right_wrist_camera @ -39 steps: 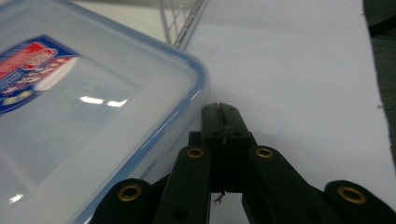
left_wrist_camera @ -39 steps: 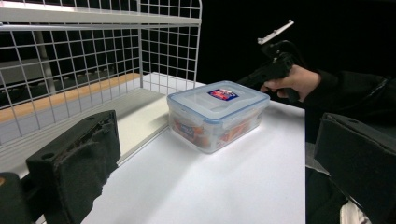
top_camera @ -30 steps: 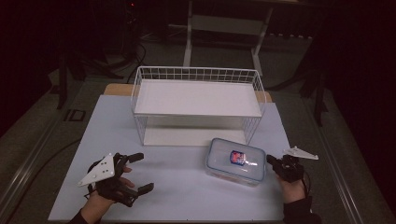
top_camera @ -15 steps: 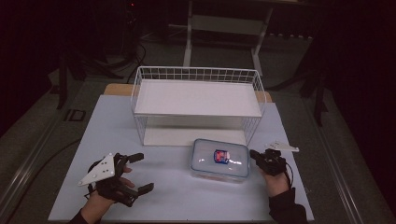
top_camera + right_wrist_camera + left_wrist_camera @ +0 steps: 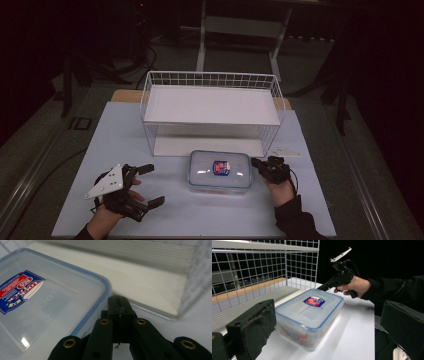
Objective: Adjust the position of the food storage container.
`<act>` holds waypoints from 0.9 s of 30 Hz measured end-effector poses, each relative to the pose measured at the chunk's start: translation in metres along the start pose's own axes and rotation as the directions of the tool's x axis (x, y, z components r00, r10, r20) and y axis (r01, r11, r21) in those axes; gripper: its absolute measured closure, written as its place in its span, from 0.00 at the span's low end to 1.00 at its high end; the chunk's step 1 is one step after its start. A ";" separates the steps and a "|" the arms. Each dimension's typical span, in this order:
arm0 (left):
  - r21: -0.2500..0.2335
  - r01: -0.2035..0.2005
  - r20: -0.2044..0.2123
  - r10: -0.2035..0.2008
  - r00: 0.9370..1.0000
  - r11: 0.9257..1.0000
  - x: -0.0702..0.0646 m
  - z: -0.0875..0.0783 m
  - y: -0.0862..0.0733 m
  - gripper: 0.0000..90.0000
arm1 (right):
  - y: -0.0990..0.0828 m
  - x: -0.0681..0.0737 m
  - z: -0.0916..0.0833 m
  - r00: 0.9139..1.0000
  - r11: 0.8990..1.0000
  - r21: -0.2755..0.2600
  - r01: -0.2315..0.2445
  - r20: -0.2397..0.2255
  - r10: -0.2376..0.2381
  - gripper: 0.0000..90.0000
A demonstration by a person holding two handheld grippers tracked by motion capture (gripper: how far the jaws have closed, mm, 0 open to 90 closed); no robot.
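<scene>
A clear plastic box [image 5: 220, 170] with a blue-rimmed lid and a red and blue label lies on the white table, just in front of the wire rack. My right gripper [image 5: 257, 163] is shut, and its tips sit against the box's right end. The right gripper view has those closed tips [image 5: 117, 301] at the lid's rounded corner [image 5: 100, 287]. My left gripper [image 5: 152, 185] rests at the front left, open and holding nothing, well to the left of the box. In the left gripper view the box [image 5: 309, 315] lies between and beyond its wide jaws, with the right gripper [image 5: 320, 288] behind it.
A white wire rack [image 5: 210, 105] with a flat shelf stands at the middle back of the table [image 5: 125, 135]. Its mesh wall [image 5: 262, 265] is close behind the box. Dark floor and stand legs lie beyond the table.
The box has slid to the left along the front of the rack, and the shut right gripper has moved left with it at its right end. The left gripper has stayed put.
</scene>
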State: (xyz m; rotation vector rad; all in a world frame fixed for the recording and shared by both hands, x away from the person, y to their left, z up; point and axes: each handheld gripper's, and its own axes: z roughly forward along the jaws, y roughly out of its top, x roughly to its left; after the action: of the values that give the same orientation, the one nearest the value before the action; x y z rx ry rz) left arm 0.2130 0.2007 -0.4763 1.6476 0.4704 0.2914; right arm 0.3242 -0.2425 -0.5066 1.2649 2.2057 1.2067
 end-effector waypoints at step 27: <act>0.028 0.024 -0.047 -0.022 0.999 0.999 0.004 -0.001 -0.002 0.00 | 0.000 0.027 0.003 0.999 0.999 0.001 0.037 -0.025 -0.037 1.00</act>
State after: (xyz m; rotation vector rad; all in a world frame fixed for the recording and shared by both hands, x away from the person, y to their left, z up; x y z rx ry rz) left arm 0.2155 0.2037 -0.4787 1.6653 0.5307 0.3077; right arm 0.3111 -0.2183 -0.5048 1.2107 2.2382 1.2134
